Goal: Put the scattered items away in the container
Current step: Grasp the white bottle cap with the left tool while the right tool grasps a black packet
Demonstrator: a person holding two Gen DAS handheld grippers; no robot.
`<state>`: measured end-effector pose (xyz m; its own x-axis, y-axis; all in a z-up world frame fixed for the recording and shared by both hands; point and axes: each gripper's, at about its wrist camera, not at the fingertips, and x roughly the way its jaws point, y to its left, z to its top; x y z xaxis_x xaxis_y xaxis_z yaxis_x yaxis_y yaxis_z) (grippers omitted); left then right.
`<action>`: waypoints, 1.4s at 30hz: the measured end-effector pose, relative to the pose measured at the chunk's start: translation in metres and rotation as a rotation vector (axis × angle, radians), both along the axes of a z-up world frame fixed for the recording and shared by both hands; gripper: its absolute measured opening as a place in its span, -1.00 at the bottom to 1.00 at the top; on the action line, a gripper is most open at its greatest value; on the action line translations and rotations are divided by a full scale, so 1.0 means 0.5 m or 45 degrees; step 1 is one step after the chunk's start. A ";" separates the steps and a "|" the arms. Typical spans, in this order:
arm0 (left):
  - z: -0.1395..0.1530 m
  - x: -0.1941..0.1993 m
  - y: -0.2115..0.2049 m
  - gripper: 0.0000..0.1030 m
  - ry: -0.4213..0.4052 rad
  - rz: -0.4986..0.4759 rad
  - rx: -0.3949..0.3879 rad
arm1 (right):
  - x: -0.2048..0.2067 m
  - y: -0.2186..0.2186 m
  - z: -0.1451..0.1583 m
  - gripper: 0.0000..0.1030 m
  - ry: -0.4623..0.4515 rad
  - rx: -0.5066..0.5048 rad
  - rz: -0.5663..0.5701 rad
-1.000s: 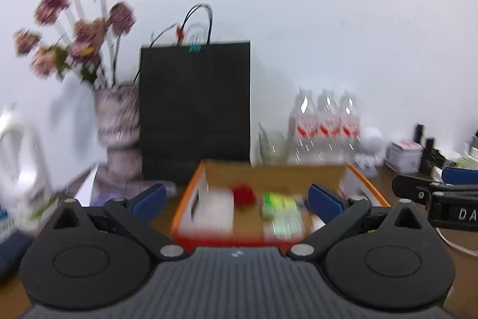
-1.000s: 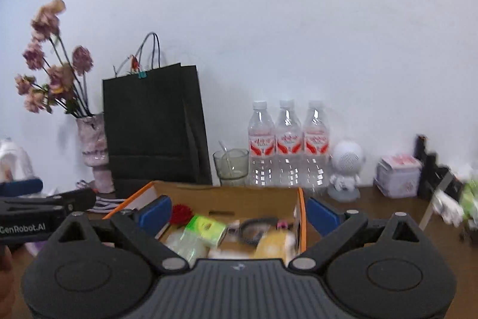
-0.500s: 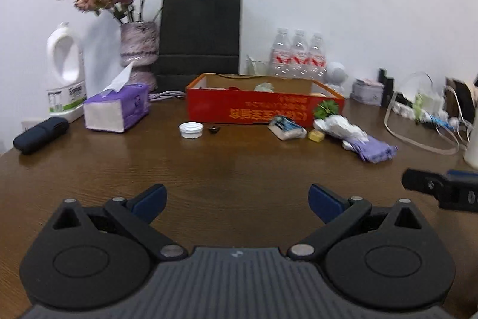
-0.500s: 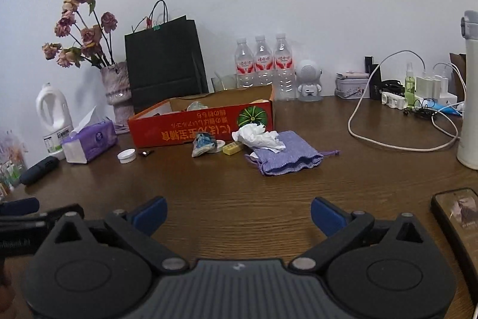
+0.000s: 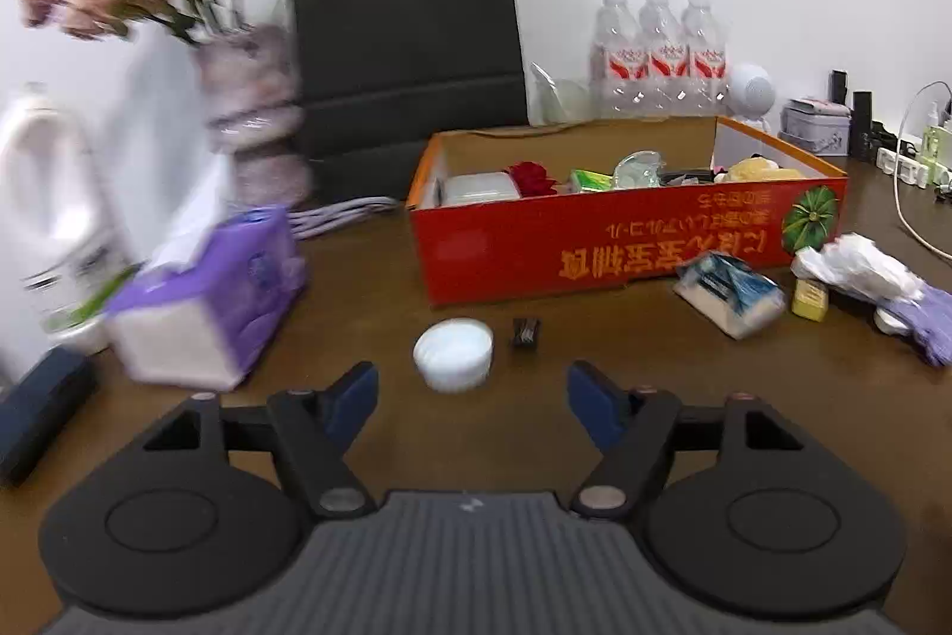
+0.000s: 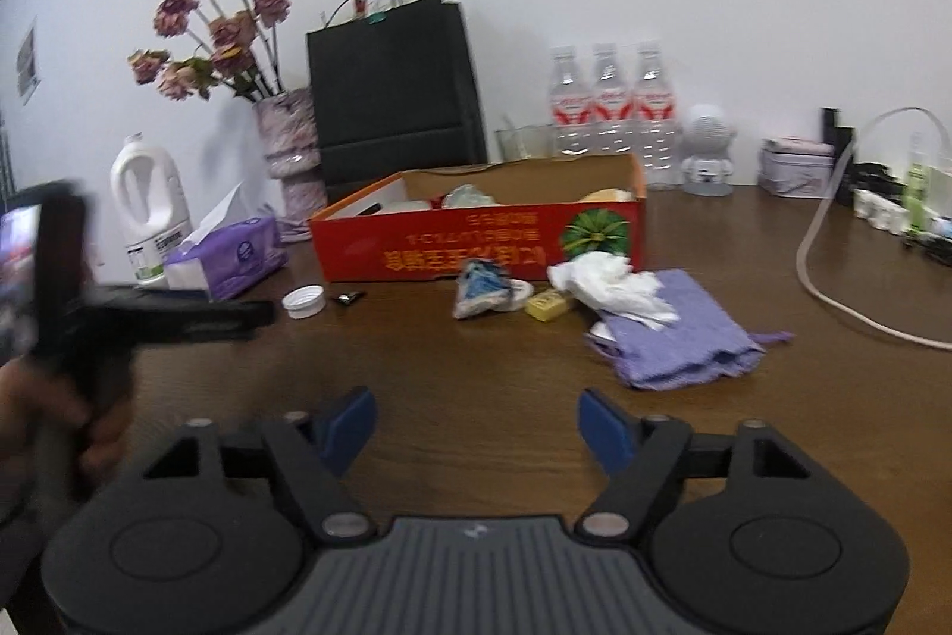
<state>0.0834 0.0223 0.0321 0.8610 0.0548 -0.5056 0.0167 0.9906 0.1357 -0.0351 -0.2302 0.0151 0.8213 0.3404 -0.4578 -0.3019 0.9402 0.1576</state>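
Observation:
A red cardboard box (image 5: pixel 595 242) stands on the brown table and holds several items; it also shows in the right wrist view (image 6: pixel 476 236). Scattered before it lie a white cap (image 5: pixel 453 353), a small black clip (image 5: pixel 526 331), a blue-white packet (image 5: pixel 729 293), a yellow block (image 5: pixel 810 300), white crumpled tissue (image 6: pixel 613 285) and a purple cloth pouch (image 6: pixel 684 337). My left gripper (image 5: pixel 473 400) is open and empty, just short of the white cap. My right gripper (image 6: pixel 476 424) is open and empty, over bare table nearer the front. The left gripper's body (image 6: pixel 149 319) shows at the left of the right wrist view.
A purple tissue box (image 5: pixel 208 302), a white detergent bottle (image 5: pixel 53 218), a flower vase (image 5: pixel 256 117) and a black paper bag (image 5: pixel 404 34) stand at the back left. Three water bottles (image 6: pixel 607 111), a small white robot figure (image 6: pixel 708 153) and a white cable (image 6: pixel 833 266) are at the right.
Both grippers moved forward toward the box from half a second ago. The left one now sits close to the white cap. Both stayed open.

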 end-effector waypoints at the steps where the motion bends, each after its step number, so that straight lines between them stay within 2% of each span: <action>1: -0.004 0.026 0.008 0.45 0.008 0.016 -0.001 | 0.011 0.009 -0.002 0.38 0.004 -0.009 -0.002; 4: -0.014 0.078 0.032 0.41 0.038 0.006 -0.065 | 0.041 0.031 -0.008 0.30 0.023 -0.023 0.019; 7: -0.024 0.103 0.057 -0.19 0.106 0.026 -0.144 | 0.069 0.053 -0.010 0.27 0.036 -0.043 0.039; 12: -0.013 0.083 0.099 -0.22 0.086 0.078 -0.264 | 0.155 0.116 0.012 0.20 0.016 -0.054 0.133; 16: 0.008 0.057 0.129 -0.22 -0.011 0.175 -0.262 | 0.265 0.213 0.018 0.06 0.088 -0.043 0.251; 18: 0.014 0.053 0.142 -0.21 -0.039 0.237 -0.258 | 0.317 0.262 0.005 -0.08 0.122 -0.035 0.317; 22: 0.017 0.057 0.165 -0.21 -0.027 0.332 -0.287 | 0.395 0.343 -0.029 -0.27 0.232 -0.100 0.319; 23: 0.018 0.058 0.165 -0.21 -0.028 0.333 -0.284 | 0.403 0.359 -0.037 -0.40 0.243 -0.131 0.312; 24: 0.019 0.058 0.163 -0.21 -0.030 0.329 -0.278 | 0.402 0.371 -0.042 -0.59 0.225 -0.165 0.313; 26: 0.021 0.058 0.158 -0.21 -0.032 0.315 -0.274 | 0.391 0.391 -0.049 -0.71 0.163 -0.260 0.308; 32: 0.034 0.042 0.157 -0.21 -0.085 0.317 -0.274 | 0.371 0.387 -0.046 -0.73 0.107 -0.323 0.287; 35: 0.032 0.043 0.151 -0.21 -0.081 0.303 -0.264 | 0.318 0.332 -0.020 -0.73 0.057 -0.285 0.236; 37: 0.037 0.039 0.150 -0.22 -0.062 0.265 -0.306 | 0.272 0.276 0.001 -0.73 0.025 -0.265 0.159; 40: 0.052 0.019 0.133 -0.22 -0.114 0.231 -0.285 | 0.197 0.171 0.026 -0.73 0.007 -0.177 0.035; 42: 0.064 0.003 0.114 -0.22 -0.123 0.237 -0.282 | 0.146 0.118 0.036 -0.73 -0.044 -0.200 -0.035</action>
<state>0.0847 0.0791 0.0640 0.8914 0.1137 -0.4388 -0.1704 0.9811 -0.0919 0.0377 -0.1712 0.0333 0.8456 0.2438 -0.4749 -0.2782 0.9605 -0.0024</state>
